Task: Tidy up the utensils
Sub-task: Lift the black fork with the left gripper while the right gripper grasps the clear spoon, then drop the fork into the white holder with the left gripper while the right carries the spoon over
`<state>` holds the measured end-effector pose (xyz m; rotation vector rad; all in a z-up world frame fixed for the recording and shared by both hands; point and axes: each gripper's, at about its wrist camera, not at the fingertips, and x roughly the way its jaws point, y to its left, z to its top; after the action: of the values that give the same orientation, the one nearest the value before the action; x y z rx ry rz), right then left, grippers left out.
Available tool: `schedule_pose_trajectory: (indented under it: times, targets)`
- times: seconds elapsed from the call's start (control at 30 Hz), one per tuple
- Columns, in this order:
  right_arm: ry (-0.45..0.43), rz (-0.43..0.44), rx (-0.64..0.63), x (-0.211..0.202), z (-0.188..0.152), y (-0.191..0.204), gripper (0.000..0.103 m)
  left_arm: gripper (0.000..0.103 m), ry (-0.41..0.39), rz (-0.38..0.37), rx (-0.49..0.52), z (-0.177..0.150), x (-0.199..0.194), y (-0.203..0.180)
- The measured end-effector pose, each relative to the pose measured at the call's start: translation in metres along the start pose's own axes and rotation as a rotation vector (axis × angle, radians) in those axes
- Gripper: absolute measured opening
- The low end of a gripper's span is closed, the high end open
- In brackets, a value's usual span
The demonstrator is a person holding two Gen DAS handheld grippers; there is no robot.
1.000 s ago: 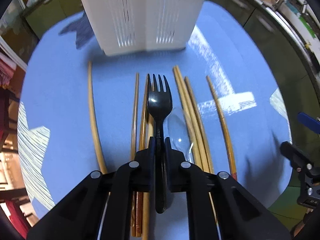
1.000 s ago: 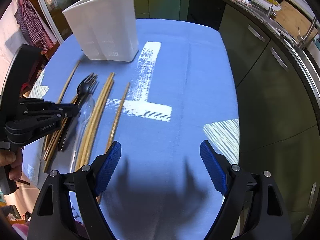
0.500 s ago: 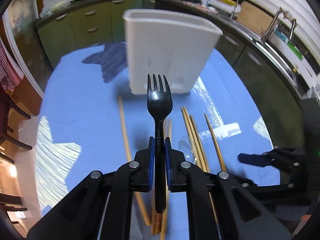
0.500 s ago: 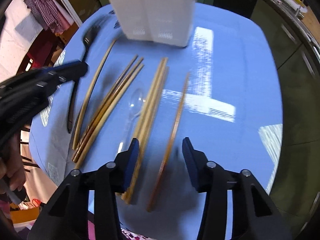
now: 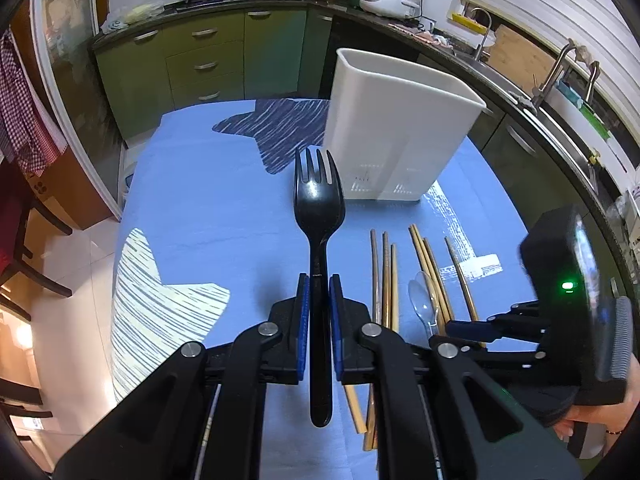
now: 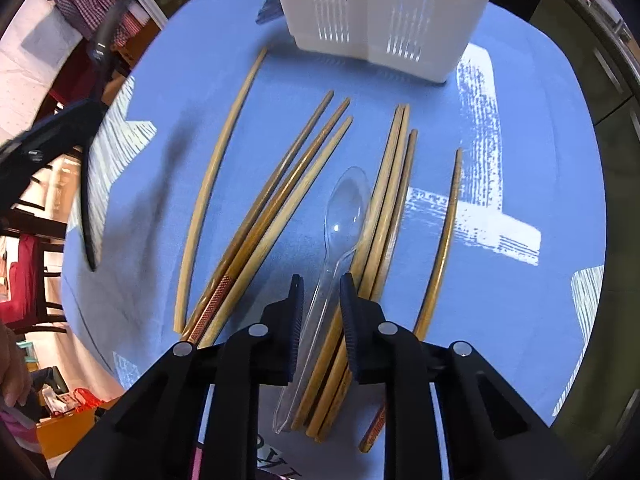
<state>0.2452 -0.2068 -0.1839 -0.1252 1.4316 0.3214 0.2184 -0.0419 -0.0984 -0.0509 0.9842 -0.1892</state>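
In the left wrist view we see our left gripper (image 5: 319, 300) with its fingers closed tight on the handle of a black plastic fork (image 5: 319, 216), held above the blue-clothed surface (image 5: 208, 208) with its tines pointing toward the tall white plastic utensil holder (image 5: 400, 132) standing at the far side. To the right of the fork, wooden chopsticks (image 5: 386, 280) lie in loose groups on the surface, with a clear plastic spoon (image 5: 422, 306) among them, and our right gripper (image 5: 472, 326) reaches in low over their near ends. In the right wrist view we look down along our right gripper (image 6: 322, 300), whose fingers stand partly apart on either side of the clear plastic spoon's (image 6: 342, 216) handle; we cannot tell whether they touch it. The spoon lies flat, bowl toward the white utensil holder (image 6: 380, 12), between a fan of three wooden chopsticks (image 6: 280, 216) on its left and a tight bundle on its right that it touches. Single chopsticks lie further out on each side. Our left gripper (image 6: 60, 128) shows blurred at the left edge.
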Motion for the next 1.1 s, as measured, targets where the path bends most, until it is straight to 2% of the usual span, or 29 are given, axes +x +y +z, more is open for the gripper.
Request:
schedule_pose_trajectory:
  times: [0.07, 0.3, 0.4, 0.5, 0.63, 0.83, 0.93, 1.1]
  targets:
    - [0.012, -0.004, 0.009, 0.003, 0.002, 0.001, 0.017, 0.010, -0.005, 0.001, -0.002, 0.000, -0.003, 0.004]
    - [0.056, -0.001, 0.024, 0.018, 0.014, 0.008, 0.018, 0.010, -0.011, -0.003, 0.000, -0.001, -0.006, 0.009]
    - [0.033, -0.020, 0.026, 0.018, 0.013, 0.009, 0.011, 0.010, -0.012, -0.011, 0.007, 0.000, -0.009, 0.008]
    - [-0.040, 0.033, 0.021, 0.004, 0.005, 0.006, 0.009, 0.010, -0.034, -0.032, 0.011, 0.008, -0.017, 0.005]
    - [-0.170, 0.120, 0.023, -0.028, -0.011, -0.004, 0.009, 0.010, -0.113, -0.064, 0.023, 0.035, -0.040, -0.007]
    - [-0.348, 0.215, 0.084, -0.076, -0.040, -0.047, 0.010, 0.010, -0.309, -0.113, 0.050, 0.095, -0.065, -0.036]
    - [-0.389, 0.225, 0.121, -0.088, -0.051, -0.068, 0.010, 0.010, -0.433, -0.131, 0.060, 0.128, -0.063, -0.050]
    - [-0.421, 0.240, 0.153, -0.091, -0.064, -0.091, 0.010, 0.010, -0.524, -0.120, 0.060, 0.160, -0.037, -0.060]
